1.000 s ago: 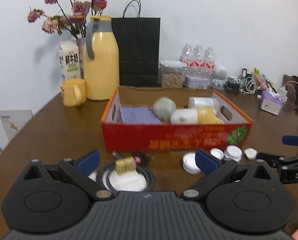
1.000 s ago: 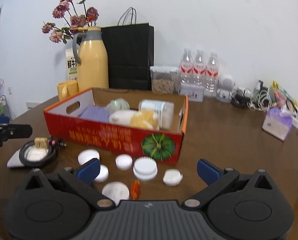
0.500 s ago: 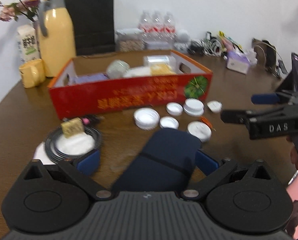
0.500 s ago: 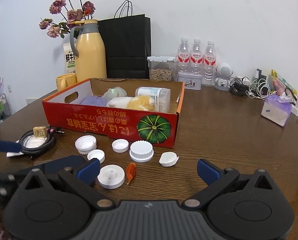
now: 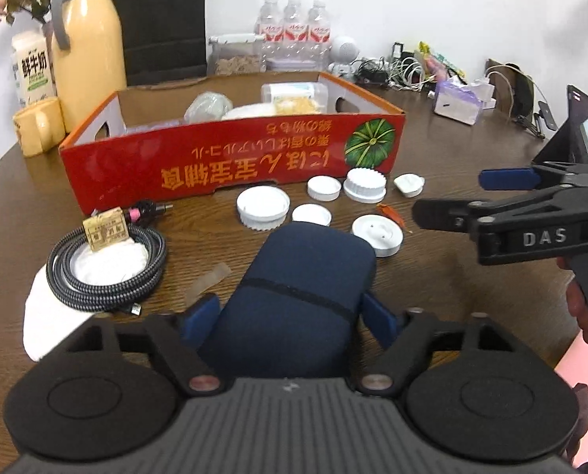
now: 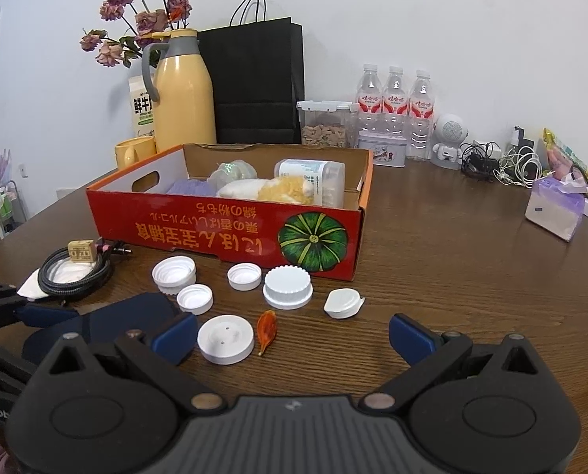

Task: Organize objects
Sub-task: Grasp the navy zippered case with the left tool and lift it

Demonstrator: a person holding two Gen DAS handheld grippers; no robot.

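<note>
My left gripper (image 5: pixel 290 316) is shut on a dark blue fabric case (image 5: pixel 301 288) near the table's front edge; the case also shows in the right wrist view (image 6: pixel 108 320). My right gripper (image 6: pixel 294 333) is open and empty, just above the table behind several white lids (image 6: pixel 288 287) and an orange scrap (image 6: pixel 267 326). The lids (image 5: pixel 262 205) lie in front of a red cardboard box (image 5: pixel 230 170) that holds soft items and a clear jar (image 6: pixel 309 181). The right gripper's fingers (image 5: pixel 503 179) show at the right of the left wrist view.
A coiled black cable (image 5: pixel 104 264) with a small tan block (image 5: pixel 106 229) lies on white cloth at the left. A yellow jug (image 6: pixel 183 91), mug (image 6: pixel 134 150), black bag (image 6: pixel 258 79), water bottles (image 6: pixel 392 102) and tangled chargers (image 6: pixel 503 164) line the back.
My left gripper swung away from the cable to the dark blue case and closed on it. My right gripper stayed open and drew back a little from the box.
</note>
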